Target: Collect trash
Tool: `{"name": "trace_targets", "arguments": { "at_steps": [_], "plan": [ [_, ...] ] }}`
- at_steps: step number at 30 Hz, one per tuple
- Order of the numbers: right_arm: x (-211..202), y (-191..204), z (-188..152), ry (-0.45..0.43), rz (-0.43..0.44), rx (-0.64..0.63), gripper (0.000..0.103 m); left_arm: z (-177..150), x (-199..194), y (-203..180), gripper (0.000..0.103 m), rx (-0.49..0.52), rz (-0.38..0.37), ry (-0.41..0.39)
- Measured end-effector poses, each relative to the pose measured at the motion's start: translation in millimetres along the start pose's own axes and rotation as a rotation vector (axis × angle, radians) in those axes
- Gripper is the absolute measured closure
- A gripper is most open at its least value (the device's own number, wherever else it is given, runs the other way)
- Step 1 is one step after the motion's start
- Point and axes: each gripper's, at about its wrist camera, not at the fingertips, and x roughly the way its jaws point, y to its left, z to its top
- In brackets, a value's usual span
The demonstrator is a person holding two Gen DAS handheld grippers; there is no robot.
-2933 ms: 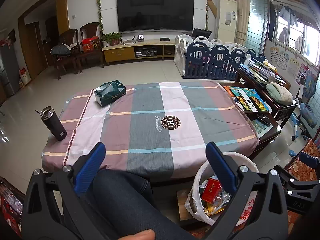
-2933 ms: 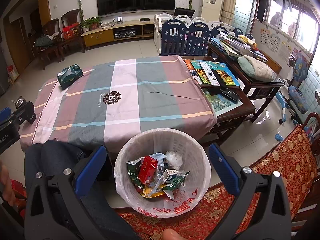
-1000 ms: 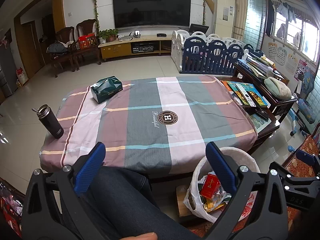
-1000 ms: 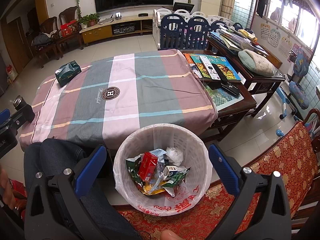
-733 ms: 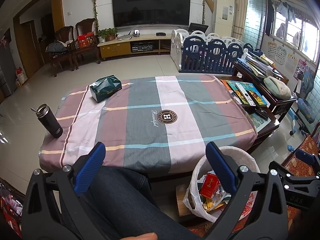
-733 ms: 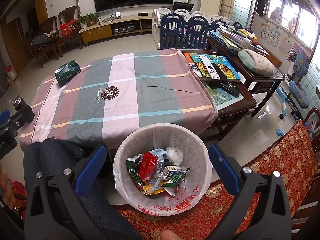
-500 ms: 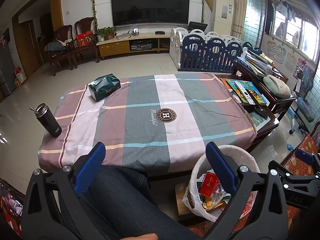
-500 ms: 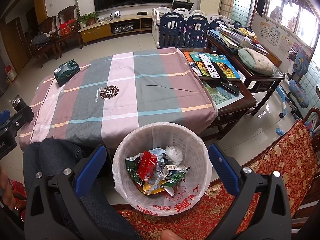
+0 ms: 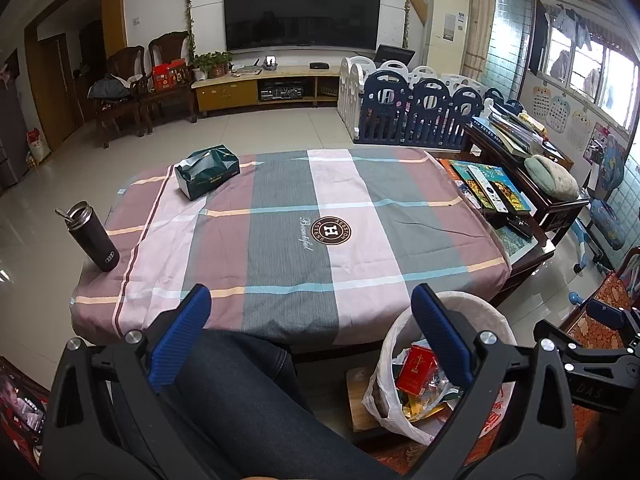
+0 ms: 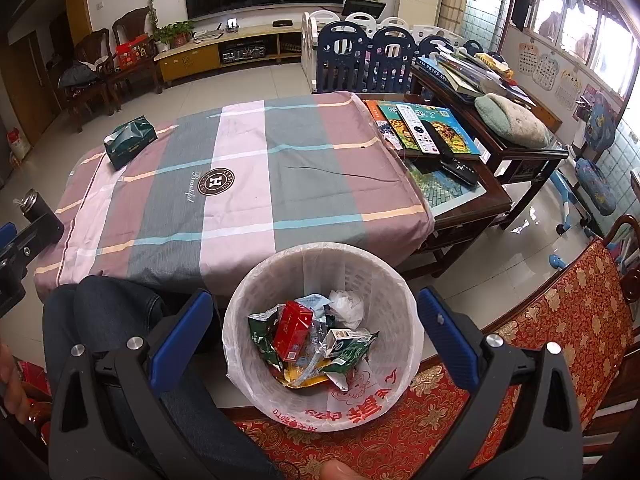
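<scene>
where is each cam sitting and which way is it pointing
Left wrist: on the left gripper, held low over the person's leg, facing across the table toward the TV; the right gripper's body shows at the right edge.
Right wrist: on the right gripper, above the bin, tilted down into it and on across the table; leg and part of the left gripper show at left.
Shared: table, tissue box, flask, bin, leg.

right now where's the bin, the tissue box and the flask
bin (image 10: pixel 408 300), right wrist view, right rim
tissue box (image 9: pixel 208 176), left wrist view, side face
flask (image 9: pixel 94 240), left wrist view, dark body
</scene>
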Motion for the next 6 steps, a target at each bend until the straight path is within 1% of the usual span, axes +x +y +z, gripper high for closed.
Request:
{"name": "trace_targets", "arguments": {
  "at_steps": [3, 4, 6],
  "plan": [
    [-2.9, -3.4, 1.9, -0.020, 0.022, 0.024, 0.003, 0.3, 8.7, 5.2, 0.003, -0.016, 0.012, 0.014],
    [-7.9, -3.5, 3.4, -0.050, 0.047, 0.029, 0.003, 0.5, 13.0, 8.1, 0.003, -0.024, 0.021, 0.013],
    [-25.3, 3.5, 5.6, -0.140, 0.111, 0.010, 0.003, 0.1, 31.0, 16.4, 0.003, -0.047, 0.070, 0.017]
  ]
}}
